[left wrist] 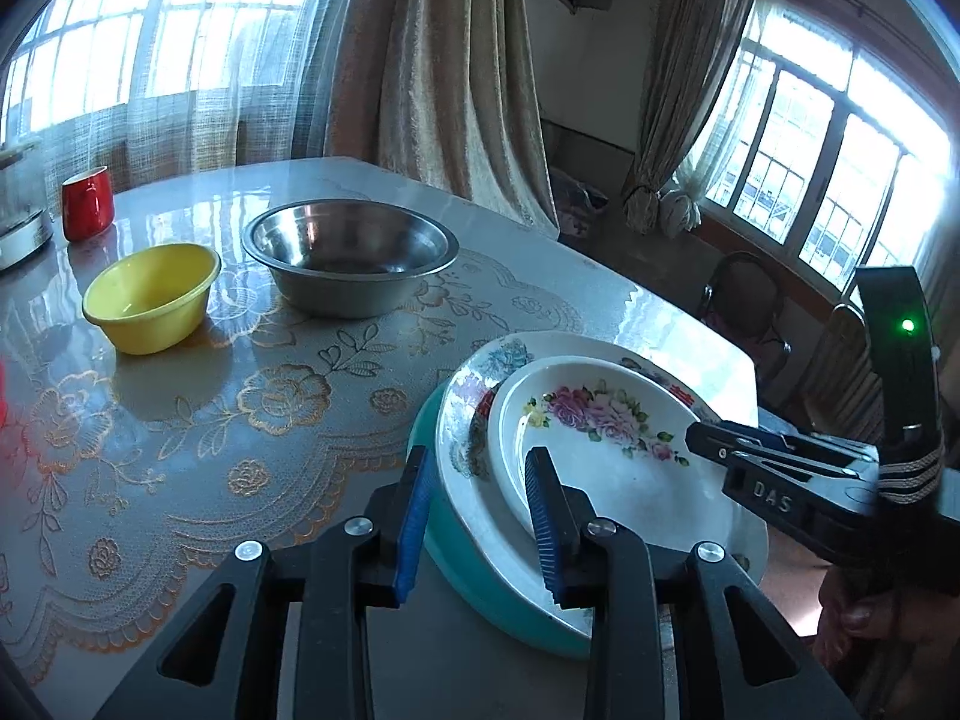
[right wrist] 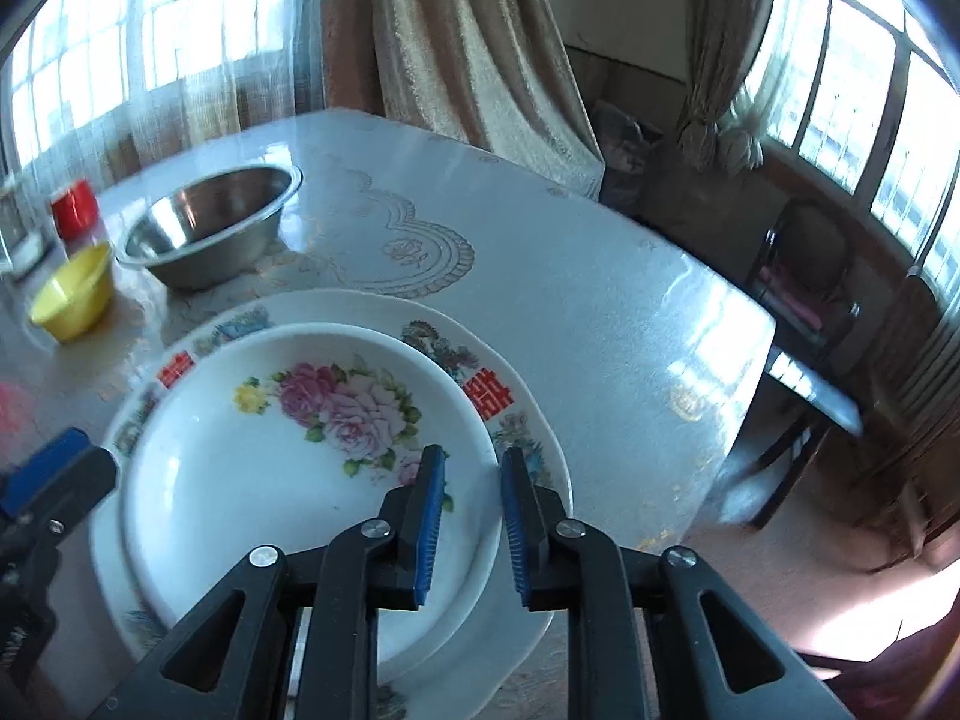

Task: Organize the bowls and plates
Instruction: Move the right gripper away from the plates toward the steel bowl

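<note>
At the table's (left wrist: 600, 300) near right corner three plates are stacked, the rose plate (right wrist: 288, 450) on top. Both grippers straddle its rim, left gripper (left wrist: 480, 516) and right gripper (right wrist: 471, 516) slightly parted, pressing nothing. Toward the far left edge sit a steel bowl (left wrist: 351, 255) and yellow bowl (left wrist: 150, 297).

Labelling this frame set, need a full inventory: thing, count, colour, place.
rose plate: 1, white with pink roses, top of stack
patterned plate: 1, white with red characters, under rose plate
teal plate: 1, teal, bottom of stack
steel bowl: 1, silver, table centre
yellow bowl: 1, yellow, beside steel bowl
red cup: 1, red, far left
table: 1, grey lace-pattern cover
chair: 1, dark, by window
left tool: 1, black, blue pads, open astride stack rim
right tool: 1, same, open astride rose plate rim
</note>
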A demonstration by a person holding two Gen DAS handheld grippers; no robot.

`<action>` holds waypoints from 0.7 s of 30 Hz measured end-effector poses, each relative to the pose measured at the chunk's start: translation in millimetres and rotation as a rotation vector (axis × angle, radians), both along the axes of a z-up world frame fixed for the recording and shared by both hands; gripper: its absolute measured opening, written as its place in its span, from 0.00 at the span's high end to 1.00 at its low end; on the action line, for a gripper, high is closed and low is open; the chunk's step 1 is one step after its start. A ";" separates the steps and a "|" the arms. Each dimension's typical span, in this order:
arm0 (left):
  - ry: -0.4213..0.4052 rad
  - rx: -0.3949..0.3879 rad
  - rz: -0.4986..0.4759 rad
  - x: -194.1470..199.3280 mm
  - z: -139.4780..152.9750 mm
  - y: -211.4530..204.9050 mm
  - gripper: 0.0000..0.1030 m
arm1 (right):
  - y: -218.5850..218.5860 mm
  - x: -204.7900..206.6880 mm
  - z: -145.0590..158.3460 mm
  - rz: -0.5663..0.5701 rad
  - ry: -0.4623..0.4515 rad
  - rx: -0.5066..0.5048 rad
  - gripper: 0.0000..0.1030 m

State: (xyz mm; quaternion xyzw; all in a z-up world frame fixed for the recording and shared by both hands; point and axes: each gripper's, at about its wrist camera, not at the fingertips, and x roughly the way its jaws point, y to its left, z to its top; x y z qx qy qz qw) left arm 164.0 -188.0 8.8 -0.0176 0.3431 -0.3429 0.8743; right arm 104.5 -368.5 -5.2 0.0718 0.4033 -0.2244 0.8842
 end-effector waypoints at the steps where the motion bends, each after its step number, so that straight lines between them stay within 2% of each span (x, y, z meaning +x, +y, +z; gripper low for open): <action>1: 0.002 -0.004 0.006 0.8 0.4 1.7 0.63 | -2.0 -2.4 1.0 -0.007 -0.015 0.025 0.79; 5: -0.008 -0.021 0.042 2.7 3.4 8.1 0.48 | -4.7 -11.8 7.0 -0.005 -0.081 0.119 0.78; 7: -0.018 -0.032 0.063 4.8 6.3 12.7 0.44 | -2.8 -14.5 10.4 0.000 -0.105 0.154 0.75; 12: -0.056 -0.011 0.168 15.7 10.1 28.8 0.27 | 5.4 -16.2 13.6 0.031 -0.134 0.190 0.72; 21: -0.019 0.009 0.360 48.5 2.5 68.2 0.20 | 27.6 -6.9 18.6 0.098 -0.153 0.224 0.70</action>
